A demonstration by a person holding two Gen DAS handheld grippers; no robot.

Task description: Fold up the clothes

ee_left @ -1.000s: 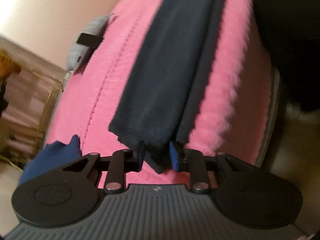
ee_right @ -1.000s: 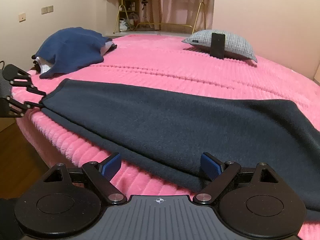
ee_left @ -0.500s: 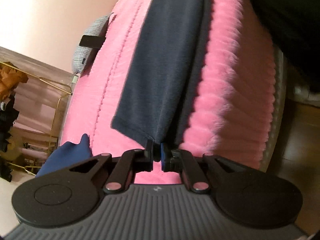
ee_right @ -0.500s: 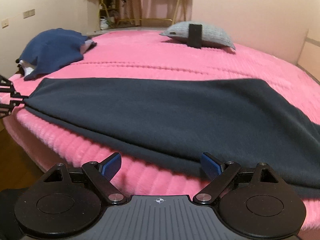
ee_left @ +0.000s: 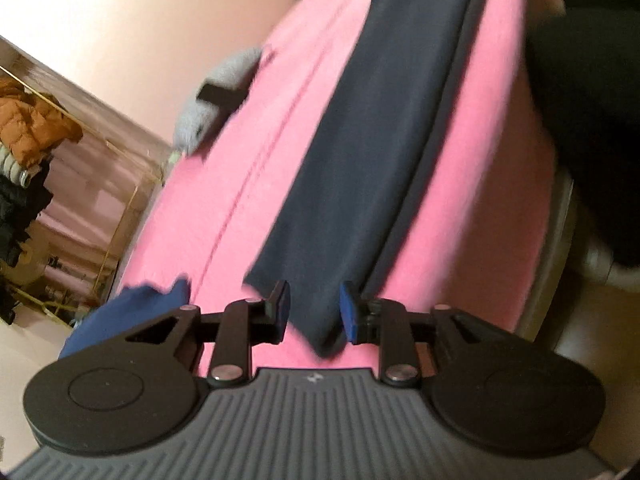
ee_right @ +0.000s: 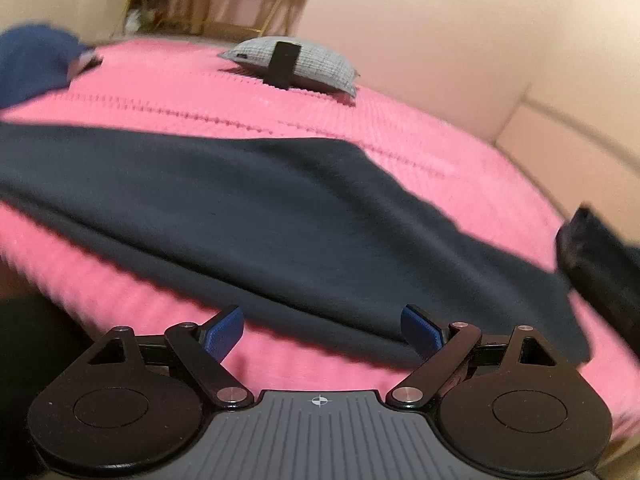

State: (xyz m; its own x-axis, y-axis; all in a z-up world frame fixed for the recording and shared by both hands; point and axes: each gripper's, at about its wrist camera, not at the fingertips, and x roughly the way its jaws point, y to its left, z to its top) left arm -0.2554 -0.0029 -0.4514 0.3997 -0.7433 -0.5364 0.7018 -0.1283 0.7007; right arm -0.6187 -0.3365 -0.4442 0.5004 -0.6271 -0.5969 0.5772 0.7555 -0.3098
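The dark grey garment [ee_left: 360, 168] lies as a long doubled strip on the pink bed [ee_left: 240, 184], close to the bed's near edge. Its narrow end sits between the jaws of the left gripper [ee_left: 313, 308], which stand parted on either side of the cloth with gaps showing, so nothing is pinched there. The right gripper [ee_right: 322, 330] hovers at the strip's long near edge with its jaws spread wide, the cloth [ee_right: 280, 220] just ahead of them and the pink cover below. The likely trouble is a grab that takes only the top layer, or bites the plush cover with it, because the layers lie flush and both views are blurred by motion; a lift would then peel the fold apart or drag the cover. The strip also lies near the drop to the floor, so a pull toward the jaws could slide it off. Beyond the jaws there is open bed up to the grey pillow [ee_right: 292, 62] and the blue garment [ee_right: 32, 60], both well apart from the strip.
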